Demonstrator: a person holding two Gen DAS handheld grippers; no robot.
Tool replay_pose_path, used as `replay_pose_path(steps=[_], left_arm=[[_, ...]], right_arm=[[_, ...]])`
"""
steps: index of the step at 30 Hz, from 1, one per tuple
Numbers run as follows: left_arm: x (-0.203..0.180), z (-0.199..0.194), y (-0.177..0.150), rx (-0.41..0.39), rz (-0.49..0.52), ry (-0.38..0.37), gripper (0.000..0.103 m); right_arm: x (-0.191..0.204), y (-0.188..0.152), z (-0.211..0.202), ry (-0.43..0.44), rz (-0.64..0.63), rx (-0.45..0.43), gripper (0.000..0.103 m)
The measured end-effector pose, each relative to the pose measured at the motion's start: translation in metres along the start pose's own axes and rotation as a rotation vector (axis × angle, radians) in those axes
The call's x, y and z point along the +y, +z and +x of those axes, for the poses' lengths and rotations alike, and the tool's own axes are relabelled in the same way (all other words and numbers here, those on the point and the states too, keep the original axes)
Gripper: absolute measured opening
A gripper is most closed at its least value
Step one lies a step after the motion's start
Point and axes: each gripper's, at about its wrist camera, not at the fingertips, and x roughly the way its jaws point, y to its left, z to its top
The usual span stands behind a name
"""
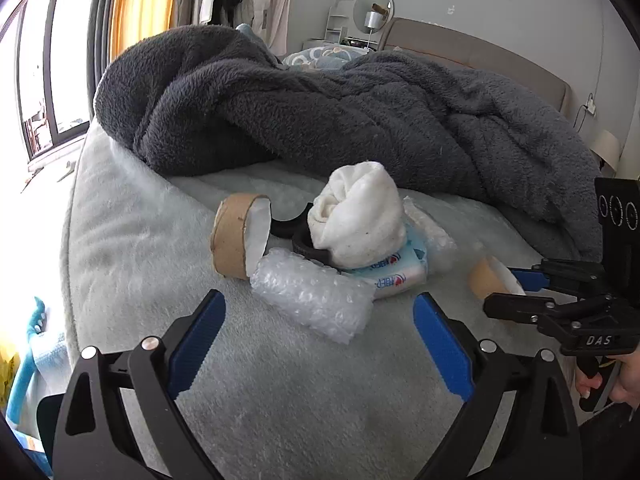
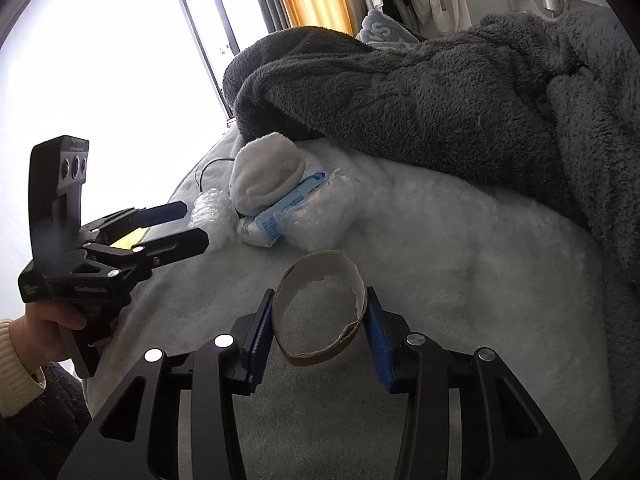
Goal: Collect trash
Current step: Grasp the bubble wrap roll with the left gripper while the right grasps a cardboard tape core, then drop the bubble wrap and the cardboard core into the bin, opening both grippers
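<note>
On the pale fleece bed (image 1: 140, 240) lies a heap of litter: a cardboard tape core (image 1: 232, 236), a roll of bubble wrap (image 1: 312, 300), a blue-and-white tissue packet (image 1: 392, 276) and a balled white sock (image 1: 356, 216) on top. My left gripper (image 1: 320, 304) stands open just short of the bubble wrap roll, holding nothing. A thin torn cardboard ring (image 2: 320, 266) sits between the blue pads of my right gripper (image 2: 320, 320), which is shut on it, squeezing it oval. In the left wrist view that ring (image 1: 486, 276) shows at the right gripper (image 1: 504, 288).
A crumpled dark grey blanket (image 1: 320, 100) covers the bed behind the heap. A black strap-like loop (image 1: 304, 244) lies under the sock, and a second piece of bubble wrap (image 1: 428, 228) beyond it. The bed's edge and a window are on the left; a hand (image 2: 48, 328) holds the left gripper (image 2: 196, 224).
</note>
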Motion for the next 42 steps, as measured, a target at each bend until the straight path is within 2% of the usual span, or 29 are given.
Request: replay_pose_path(steps=[5,11,14,15,23,31,34,38,42], left_arm=[[0.003,0.005,0.006,-0.007,-0.028,-0.008,0.095],[0.002,0.016,0.008,0.025,-0.033,-0.013,0.085],[0.005,0.02,0.007,0.044,-0.044,-0.028,0.075],[0.006,0.02,0.008,0.049,-0.05,-0.031,0.069],[0.009,0.003,0.008,0.023,-0.063,-0.047,0.066],[0.021,-0.017,0.003,0.006,-0.109,0.039,0.066],[0.026,-0.026,0.003,-0.004,-0.095,0.073,0.066],[0.04,-0.042,0.002,-0.058,-0.118,0.105,0.066],[0.057,-0.047,-0.004,-0.04,-0.131,0.163,0.066]], right_arm=[[0.001,0.001,-0.004,0.001,0.003,-0.012,0.044],[0.0,0.003,-0.007,-0.002,0.01,-0.02,0.044],[0.001,0.005,-0.006,-0.005,0.016,-0.021,0.044],[0.002,0.007,-0.005,-0.004,0.017,-0.022,0.044],[0.017,0.02,-0.005,0.006,0.013,-0.033,0.044],[0.047,0.041,0.001,0.036,-0.002,-0.064,0.044],[0.06,0.048,0.006,0.045,-0.014,-0.069,0.044],[0.076,0.057,0.013,0.055,-0.023,-0.075,0.044],[0.093,0.065,0.022,0.063,-0.04,-0.076,0.044]])
